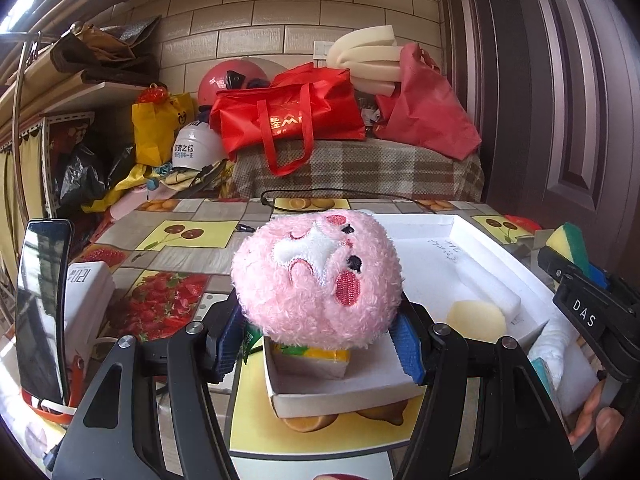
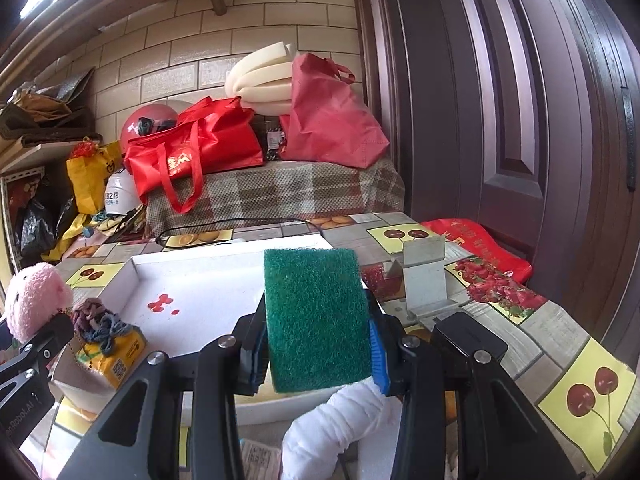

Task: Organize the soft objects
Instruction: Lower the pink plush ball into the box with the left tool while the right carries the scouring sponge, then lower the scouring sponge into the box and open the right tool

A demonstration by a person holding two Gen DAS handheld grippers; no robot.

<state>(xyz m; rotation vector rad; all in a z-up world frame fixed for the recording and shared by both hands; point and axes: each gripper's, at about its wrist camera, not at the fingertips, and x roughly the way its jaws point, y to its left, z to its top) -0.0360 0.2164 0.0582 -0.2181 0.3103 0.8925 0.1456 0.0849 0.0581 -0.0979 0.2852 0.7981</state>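
A fluffy pink plush ball [image 1: 318, 280] with a stitched face is clamped between the blue pads of my left gripper [image 1: 316, 340], above a small white box [image 1: 340, 394] that holds a yellow packet [image 1: 316, 356]. My right gripper [image 2: 318, 354] is shut on a green scouring sponge [image 2: 316, 316], upright over the near edge of a large white tray [image 2: 192, 288]. In the left wrist view the sponge [image 1: 570, 242] and the right gripper [image 1: 592, 312] show at the right edge. The plush [image 2: 34, 298] appears at the left of the right wrist view.
A yellow foam disc [image 1: 476, 320] lies in the white tray [image 1: 424, 236]. A rolled white cloth [image 2: 332, 428] lies below the sponge. A knot of yarn [image 2: 98, 320] tops the yellow packet. A phone [image 1: 42, 308] stands at left, a white bracket [image 2: 424, 276] and red pouch [image 2: 478, 244] at right.
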